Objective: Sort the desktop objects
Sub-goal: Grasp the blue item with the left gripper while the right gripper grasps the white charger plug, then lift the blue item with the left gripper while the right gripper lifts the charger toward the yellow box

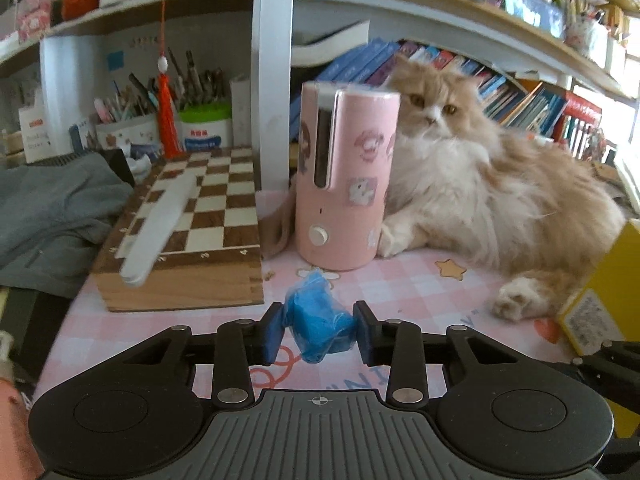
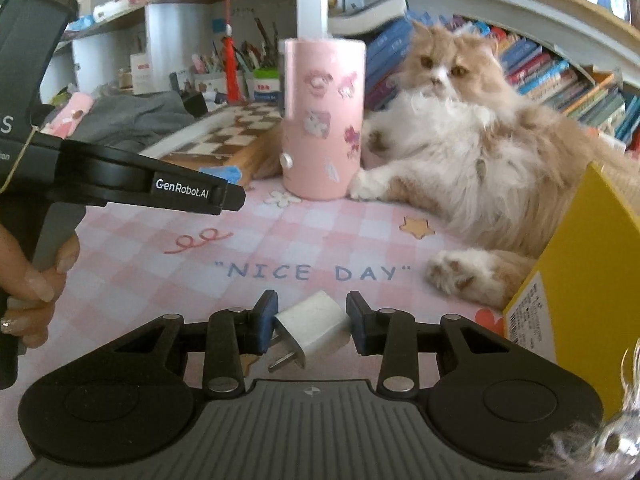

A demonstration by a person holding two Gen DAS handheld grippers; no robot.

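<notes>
My left gripper (image 1: 318, 330) is closed down on a crumpled blue bag (image 1: 318, 326); both pads press into its sides, and the bag bulges above and below them. It sits over the pink checked mat (image 1: 400, 292), just in front of the pink canister (image 1: 344, 176). Whether the bag still touches the mat I cannot tell.

My right gripper (image 2: 310, 326) is clamped on a white plug (image 2: 314, 326), which lies tilted between the pads with its two metal prongs pointing down and to the left. It hangs just below the "NICE DAY" lettering (image 2: 312, 272) on the mat.

In the right view my left hand (image 2: 30, 284) wraps the other gripper's handle at the left edge.

A chessboard (image 1: 196, 216) stands left of the canister with a white strip (image 1: 160, 224) lying across it. A cat (image 1: 480, 184) lies against the canister's right side. A yellow box (image 2: 580, 272) stands at the right edge, beside the cat's hind paw.
</notes>
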